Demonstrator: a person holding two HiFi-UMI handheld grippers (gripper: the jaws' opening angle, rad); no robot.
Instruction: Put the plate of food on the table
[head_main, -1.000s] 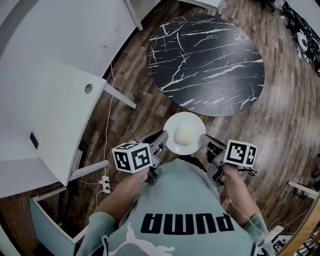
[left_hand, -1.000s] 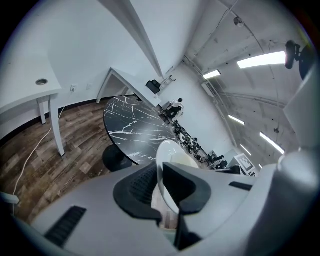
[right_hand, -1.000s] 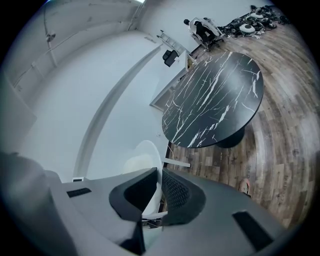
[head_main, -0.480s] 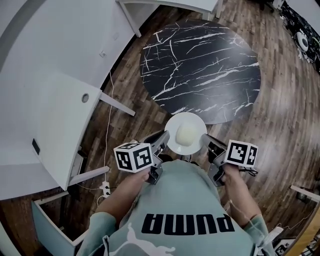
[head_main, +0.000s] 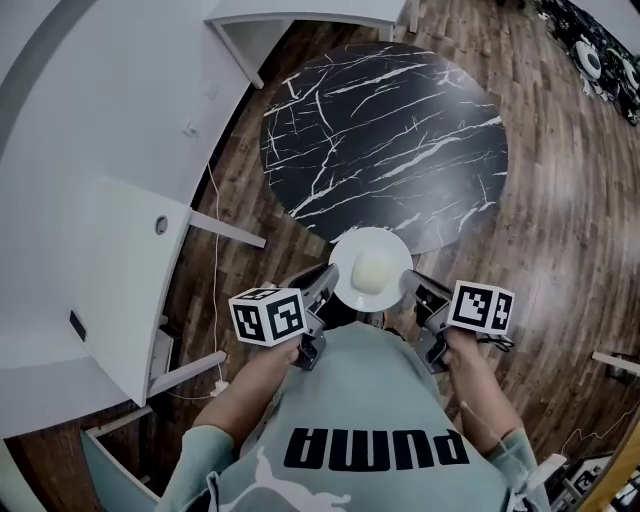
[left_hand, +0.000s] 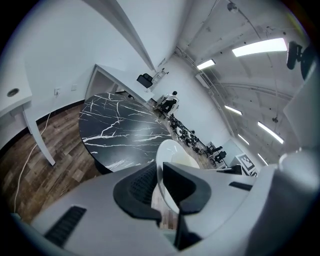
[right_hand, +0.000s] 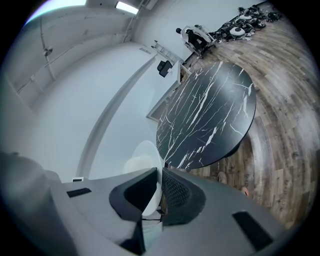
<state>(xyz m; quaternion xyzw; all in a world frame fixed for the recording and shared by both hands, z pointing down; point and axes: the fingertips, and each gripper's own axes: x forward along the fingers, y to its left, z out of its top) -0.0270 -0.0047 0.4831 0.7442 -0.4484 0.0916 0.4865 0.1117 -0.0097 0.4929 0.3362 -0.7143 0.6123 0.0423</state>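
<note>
A white plate (head_main: 370, 268) with a pale mound of food (head_main: 371, 271) is carried in the air between my two grippers. It hangs just short of the near edge of the round black marble table (head_main: 385, 130). My left gripper (head_main: 327, 284) is shut on the plate's left rim (left_hand: 161, 170). My right gripper (head_main: 410, 284) is shut on its right rim (right_hand: 150, 172). The black tabletop (left_hand: 120, 130) fills the middle of the left gripper view, and the same table (right_hand: 207, 117) lies ahead in the right gripper view.
A white desk (head_main: 90, 270) with a cable hole stands at the left, its legs on the wooden floor (head_main: 570, 220). Another white desk (head_main: 300, 15) is beyond the marble table. A power strip and cable (head_main: 215, 365) lie on the floor near my left side.
The plate and both grippers have moved forward towards the marble table, which now lies closer; the plate's far rim nearly reaches the table's near edge. Both grippers keep their hold.
</note>
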